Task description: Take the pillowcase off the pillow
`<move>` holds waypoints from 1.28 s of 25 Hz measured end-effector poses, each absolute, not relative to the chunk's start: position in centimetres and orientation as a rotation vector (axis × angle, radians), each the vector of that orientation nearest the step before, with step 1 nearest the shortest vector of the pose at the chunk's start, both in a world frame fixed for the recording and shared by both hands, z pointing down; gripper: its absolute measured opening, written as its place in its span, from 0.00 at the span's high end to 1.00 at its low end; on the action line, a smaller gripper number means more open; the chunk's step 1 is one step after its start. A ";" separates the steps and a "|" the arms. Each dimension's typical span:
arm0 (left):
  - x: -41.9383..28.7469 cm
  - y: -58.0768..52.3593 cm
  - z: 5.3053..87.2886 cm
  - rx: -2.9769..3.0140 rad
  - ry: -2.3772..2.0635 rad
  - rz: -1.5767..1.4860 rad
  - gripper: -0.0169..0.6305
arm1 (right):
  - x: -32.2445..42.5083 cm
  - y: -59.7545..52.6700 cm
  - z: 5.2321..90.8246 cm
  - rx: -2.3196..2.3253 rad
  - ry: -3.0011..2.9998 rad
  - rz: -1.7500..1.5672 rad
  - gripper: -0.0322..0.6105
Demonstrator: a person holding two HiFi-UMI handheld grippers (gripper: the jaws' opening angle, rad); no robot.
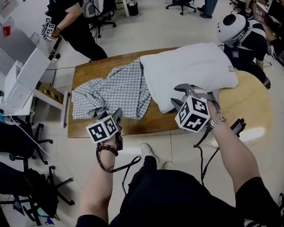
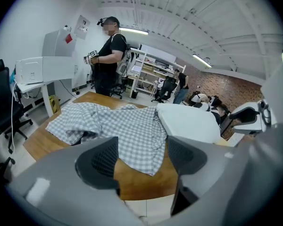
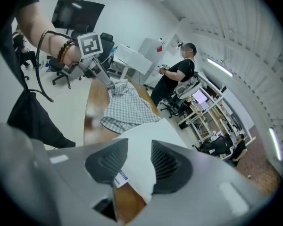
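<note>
Wood table (image 1: 156, 123), office rm; left hand-held gripper (image 2: 141, 157) released, right hand-held gripper (image 3: 139, 166) clamps pillow (image 1: 189, 65), pillowcase (image 1: 118, 91) touching it.

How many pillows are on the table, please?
1. The pillow lies on the table's right half, its near corner between the right gripper's jaws. None seems hidden under the limp pillowcase.

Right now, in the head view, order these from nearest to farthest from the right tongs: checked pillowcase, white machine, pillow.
1. pillow: in the right tongs, right side.
2. checked pillowcase: middle left.
3. white machine: far left edge.
</note>
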State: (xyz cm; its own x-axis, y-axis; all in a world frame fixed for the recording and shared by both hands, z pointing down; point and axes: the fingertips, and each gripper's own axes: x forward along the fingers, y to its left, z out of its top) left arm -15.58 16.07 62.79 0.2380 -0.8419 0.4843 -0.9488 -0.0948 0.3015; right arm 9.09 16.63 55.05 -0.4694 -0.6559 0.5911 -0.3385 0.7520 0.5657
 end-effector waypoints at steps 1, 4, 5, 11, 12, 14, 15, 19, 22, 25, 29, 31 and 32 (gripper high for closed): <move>-14.4 16.6 62.0 1.995 -1.623 0.253 0.46 | 9.0 17.5 54.6 0.754 -2.117 -0.473 0.71; -10.9 18.3 59.5 2.079 -1.604 0.271 0.48 | 8.7 20.0 53.4 0.786 -2.175 -0.484 0.71; -9.8 19.0 58.8 2.106 -1.601 0.279 0.48 | 8.6 20.8 53.1 0.799 -2.189 -0.493 0.71; -3.8 22.6 54.8 2.318 -1.579 0.292 0.52 | 8.6 24.8 51.7 0.892 -2.277 -0.551 0.75; -3.1 23.0 54.3 2.351 -1.577 0.296 0.53 | 8.7 25.3 51.6 0.900 -2.283 -0.563 0.76; -1.5 24.0 53.5 2.415 -1.568 0.309 0.55 | 8.9 26.2 51.7 0.903 -2.294 -0.578 0.76; -0.7 24.4 53.2 2.454 -1.563 0.318 0.57 | 9.0 26.6 51.7 0.905 -2.304 -0.583 0.76; 2.5 26.3 50.7 2.656 -1.559 0.360 0.63 | 9.5 28.0 50.4 0.981 -2.386 -0.613 0.88; 4.5 28.0 48.3 2.796 -1.575 0.374 0.69 | 10.0 29.3 48.9 1.062 -2.455 -0.644 0.95; 5.6 29.5 46.6 2.887 -1.583 0.357 0.80 | 10.3 30.6 47.4 1.134 -2.523 -0.664 0.95; 7.4 31.6 45.7 2.948 -1.622 0.300 0.95 | 11.8 32.6 45.8 1.210 -2.657 -0.638 0.95; 7.9 32.3 45.0 2.972 -1.642 0.269 0.97 | 12.2 33.3 44.8 1.230 -2.711 -0.629 0.95; 8.1 32.5 44.6 2.981 -1.652 0.255 0.97 | 12.2 33.5 44.4 1.237 -2.729 -0.628 0.95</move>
